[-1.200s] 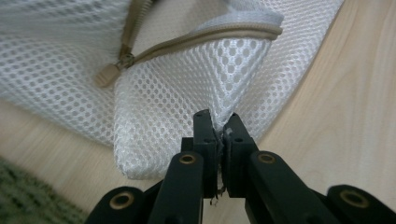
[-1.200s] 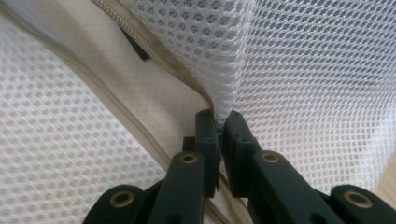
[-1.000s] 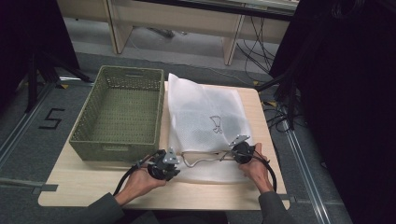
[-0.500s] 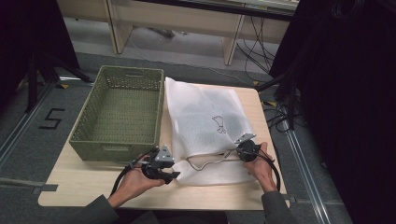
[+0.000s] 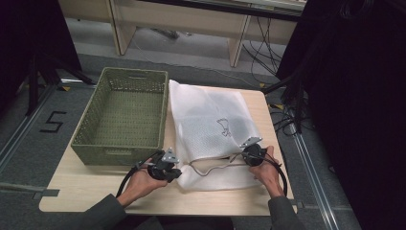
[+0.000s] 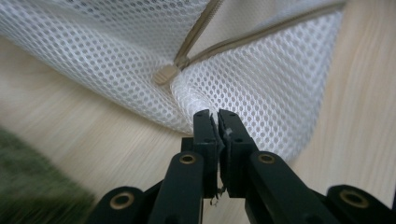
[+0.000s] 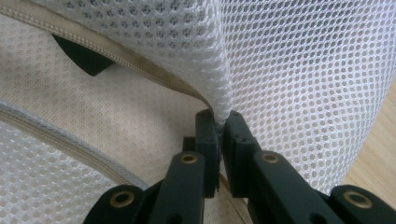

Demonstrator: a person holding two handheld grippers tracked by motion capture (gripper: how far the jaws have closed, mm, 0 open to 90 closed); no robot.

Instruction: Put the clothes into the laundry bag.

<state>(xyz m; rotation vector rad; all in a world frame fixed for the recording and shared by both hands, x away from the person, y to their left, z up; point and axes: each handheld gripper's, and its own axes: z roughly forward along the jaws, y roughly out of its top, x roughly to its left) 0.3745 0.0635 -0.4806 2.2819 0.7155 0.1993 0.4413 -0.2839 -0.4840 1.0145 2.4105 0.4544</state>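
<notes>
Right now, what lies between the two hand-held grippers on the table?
The mesh bag's open near edge: its tan zipper sags across the gap between the left hand-held gripper and the right hand-held gripper, seen in the high view.

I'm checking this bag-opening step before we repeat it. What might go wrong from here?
1. The left claw pinches only a thin fold of the mesh laundry bag beside the zipper pull; that fold may slip out.
2. The right claw is clamped on mesh at the zipper tape; pulling the two apart might strain the seam or snag the mesh.
</notes>
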